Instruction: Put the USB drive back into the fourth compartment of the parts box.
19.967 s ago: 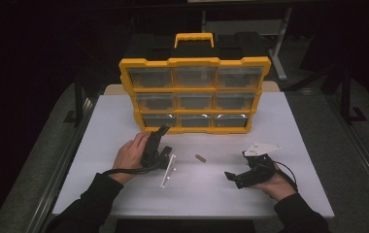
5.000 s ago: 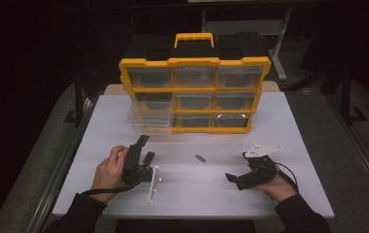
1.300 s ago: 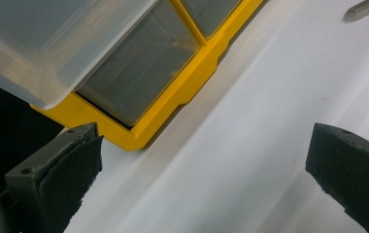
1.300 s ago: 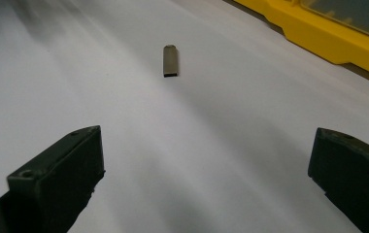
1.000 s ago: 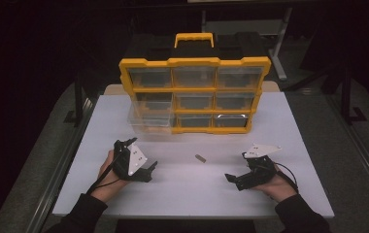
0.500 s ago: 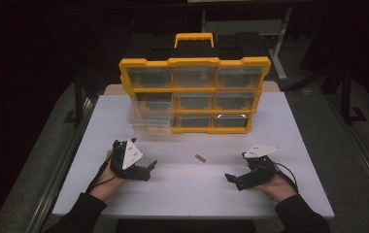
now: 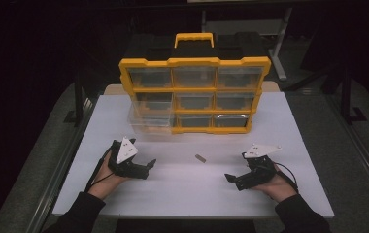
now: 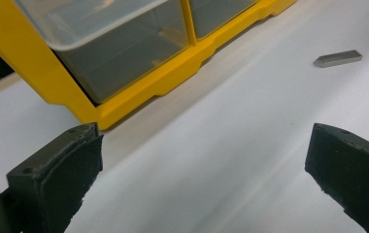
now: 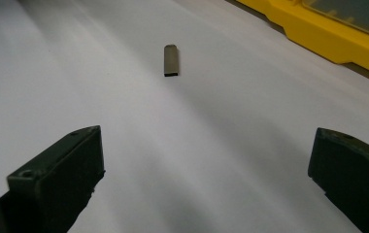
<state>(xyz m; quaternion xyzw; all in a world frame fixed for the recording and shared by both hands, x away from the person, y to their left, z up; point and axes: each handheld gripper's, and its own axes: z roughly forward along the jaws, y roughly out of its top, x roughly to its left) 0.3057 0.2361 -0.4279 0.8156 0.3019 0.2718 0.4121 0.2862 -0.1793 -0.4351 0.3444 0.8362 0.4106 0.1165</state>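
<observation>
The little grey metal piece (image 7: 200, 157) lay flat on the white tabletop (image 7: 182, 194), about midway between the two hands and a bit in front of the yellow drawer box (image 7: 194, 94). Nothing touched it.

The left hand-held gripper (image 7: 149, 165) had just changed. A few seconds before, it held a thin clear strip; a second before this, the strip was gone from it. Now it sat low on the tabletop with its jaws wide apart and nothing between them, and it had turned a little toward the metal piece. In the left gripper view the piece (image 8: 338, 58) showed up ahead and off to one side. I think that meant the left hand was free for the next job, maybe to pick the piece up.

The right hand-held gripper (image 7: 230, 177) had not moved. It rested on the tabletop, jaws spread and empty, pointing at the metal piece (image 9: 171, 60).

At the bottom left of the box, a clear drawer (image 7: 149, 119) stuck out past the yellow frame. It had been pulled out for some seconds already. The other drawers sat closed.

Nothing stood between either gripper and the piece. The piece was small and flat, so I think it could slip when pinched.
</observation>
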